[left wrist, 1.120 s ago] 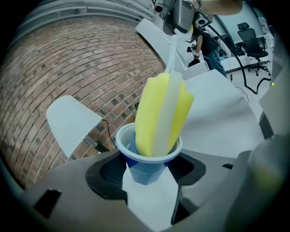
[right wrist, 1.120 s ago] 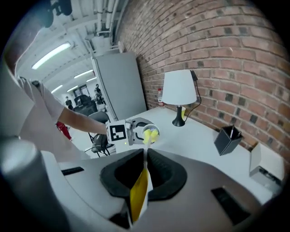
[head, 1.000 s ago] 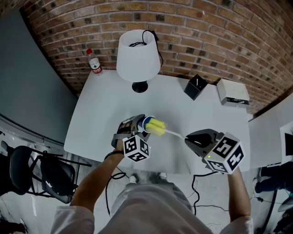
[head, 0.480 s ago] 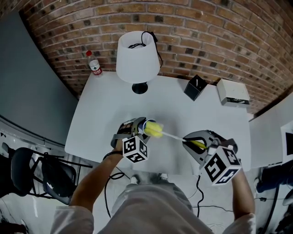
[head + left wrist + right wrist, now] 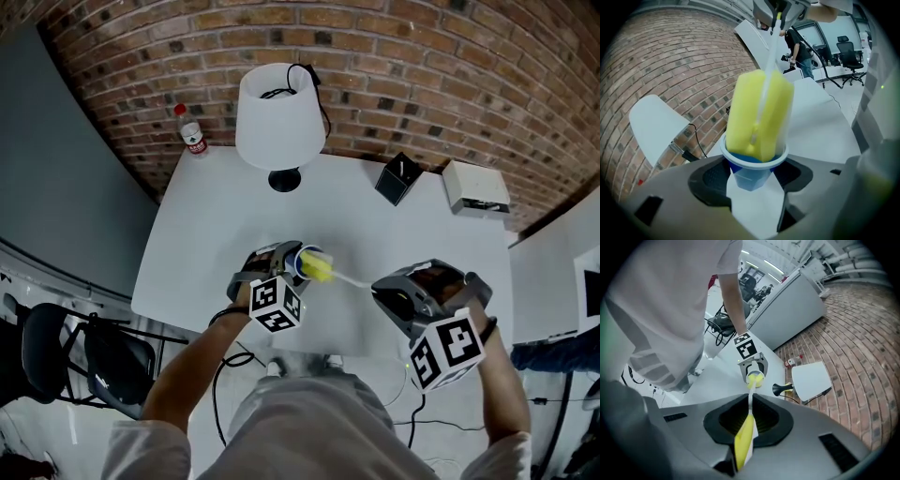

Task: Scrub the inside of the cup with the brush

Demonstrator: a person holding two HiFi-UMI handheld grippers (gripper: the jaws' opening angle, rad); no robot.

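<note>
My left gripper (image 5: 281, 260) is shut on a small blue cup (image 5: 751, 169) with a white rim, held over the white table (image 5: 187, 244) with its mouth turned toward the right. My right gripper (image 5: 389, 295) is shut on the brush's yellow and white handle (image 5: 744, 440). The brush's yellow sponge head (image 5: 758, 117) sits partly inside the cup, most of it sticking out of the rim. In the head view the cup (image 5: 302, 262) and sponge head (image 5: 319, 269) lie between the two grippers, joined to the right one by the thin white stem (image 5: 352, 278).
A white table lamp (image 5: 278, 122) stands at the back of the table with a cable behind it. A water bottle (image 5: 192, 131) is at the back left corner, a black box (image 5: 397, 180) and a white box (image 5: 476, 190) at the back right. A black chair (image 5: 84, 352) stands to the left.
My right gripper has dropped lower and turned, its marker cube now nearer the person. The sponge head has slid further into the cup. The left gripper has barely moved.
</note>
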